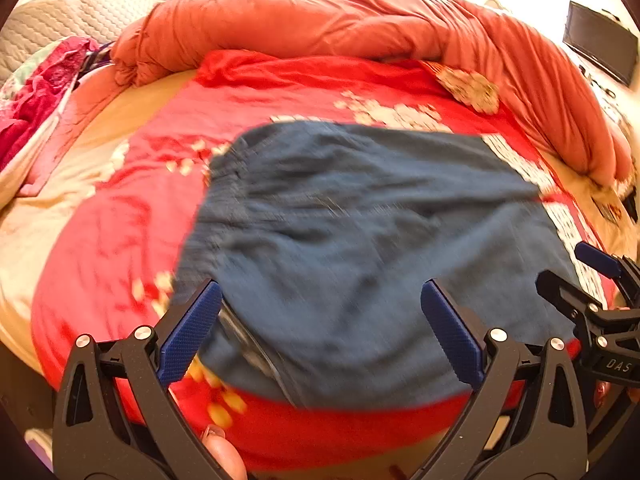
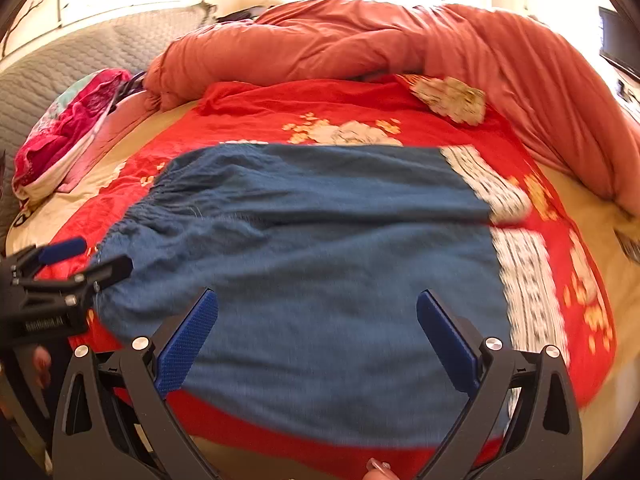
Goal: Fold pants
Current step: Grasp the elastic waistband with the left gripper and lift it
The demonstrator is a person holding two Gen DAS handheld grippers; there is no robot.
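Pants (image 2: 304, 264) lie flat on bed (image 2: 592, 240); left claw (image 1: 320, 328) and right claw (image 2: 316, 336) spread, empty. Pinch near edge corners evenly before folding.

From our right wrist cam we're looking at the blue gathered-waist fabric pants (image 2: 320, 272) spread flat on a red floral bedsheet (image 2: 256, 116). Our right gripper (image 2: 318, 340) sits above the near part of them, blue-padded fingers (image 2: 186, 344) spread wide with nothing between. The left gripper (image 2: 86, 258) pokes in from the left, right by the elastic waistband. A rumpled orange-pink duvet (image 2: 360, 44) is piled along the far side, plus a pink crumpled cloth (image 2: 68, 132) at far left.
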